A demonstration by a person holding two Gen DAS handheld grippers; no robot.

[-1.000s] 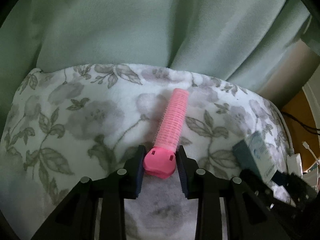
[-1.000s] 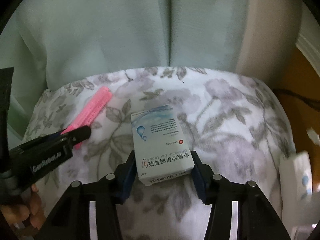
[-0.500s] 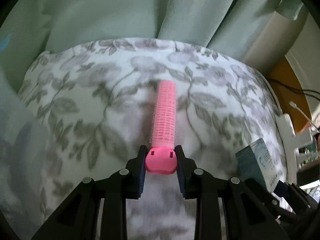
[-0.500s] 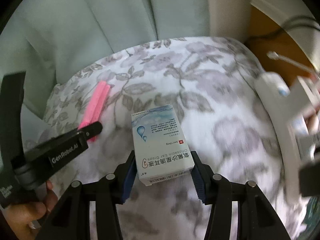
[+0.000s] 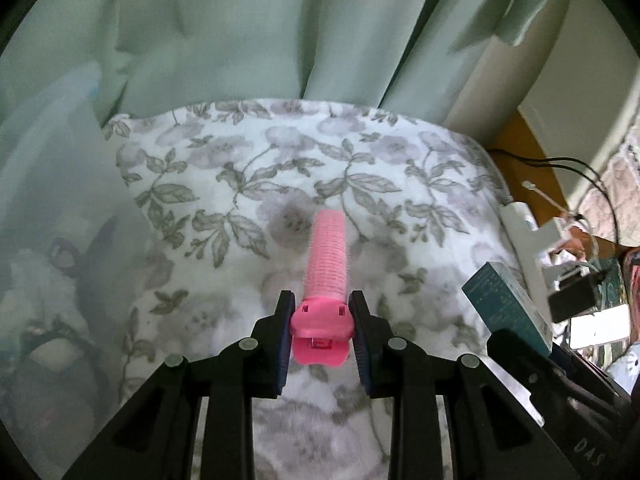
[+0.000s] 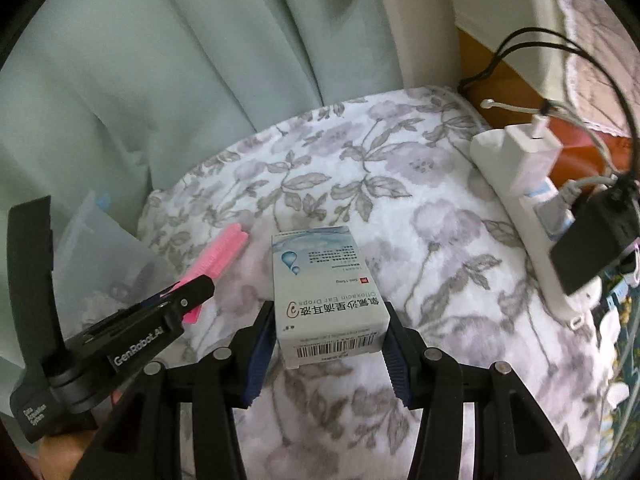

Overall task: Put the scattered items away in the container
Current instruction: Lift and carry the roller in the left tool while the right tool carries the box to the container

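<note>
Between the blue pads of the left gripper (image 5: 321, 322) a pink ribbed plastic hair roller (image 5: 326, 264) is clamped by its flat cap, its barrel pointing ahead over the white fleece blanket with grey flowers (image 5: 248, 184). To that gripper's left stands a translucent plastic container (image 5: 60, 184), with blurred things inside. The right gripper (image 6: 328, 332) squeezes a white and blue cardboard ear-drops box (image 6: 326, 292); to its right lies a white power strip (image 6: 532, 208).

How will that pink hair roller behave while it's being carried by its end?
The pink hair roller looks hollow, so probably light. Its bristly surface should resist slipping. Gripped only at its flat cap by the left gripper, its long body might wobble, and it would likely roll if dropped.
</note>
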